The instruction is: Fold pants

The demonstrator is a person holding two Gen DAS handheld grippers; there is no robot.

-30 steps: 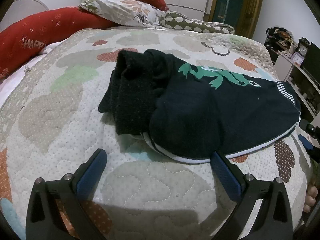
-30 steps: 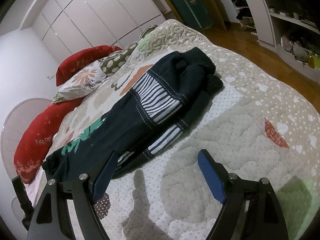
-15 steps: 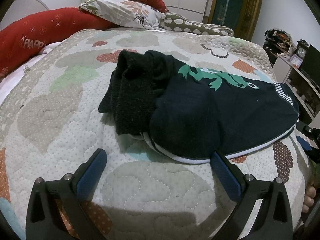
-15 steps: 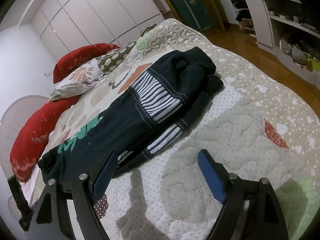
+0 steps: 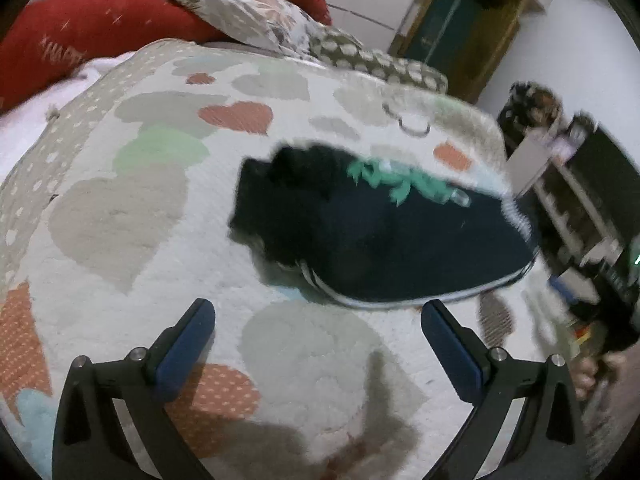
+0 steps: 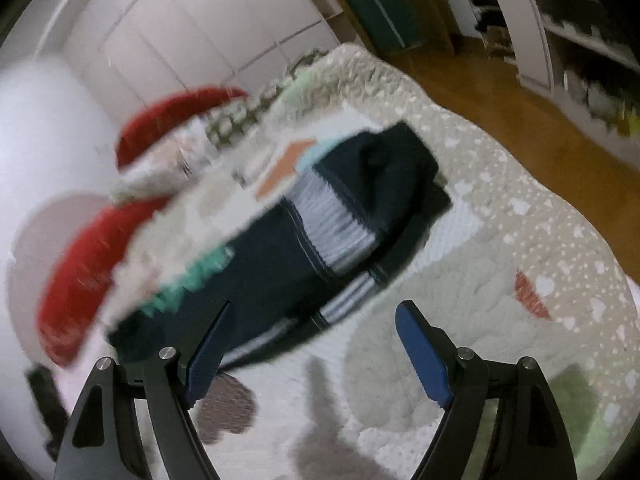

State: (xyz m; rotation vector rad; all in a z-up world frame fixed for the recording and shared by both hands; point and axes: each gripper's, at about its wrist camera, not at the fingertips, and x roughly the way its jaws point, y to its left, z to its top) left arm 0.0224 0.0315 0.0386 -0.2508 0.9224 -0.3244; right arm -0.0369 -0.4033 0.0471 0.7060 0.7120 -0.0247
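Note:
The dark navy pants [image 5: 384,236] lie folded lengthwise on the quilted bed, with green print and white striped trim. In the right wrist view the pants [image 6: 288,256] run from lower left to upper right, striped panels facing up. My left gripper [image 5: 320,320] is open and empty, above the quilt just short of the pants' near edge. My right gripper [image 6: 316,328] is open and empty, its left finger [image 6: 208,344] over the pants' near edge. Both views are motion-blurred.
Red and patterned pillows [image 5: 92,28] lie at the head of the bed. The quilt [image 5: 120,216] spreads around the pants. Shelves [image 6: 560,40] and wooden floor [image 6: 500,96] lie beyond the bed's edge. White wardrobe doors [image 6: 208,32] stand behind.
Both grippers have pulled back and up from the pants, which now look smaller and farther away. The pants have not moved. Both grippers stay open.

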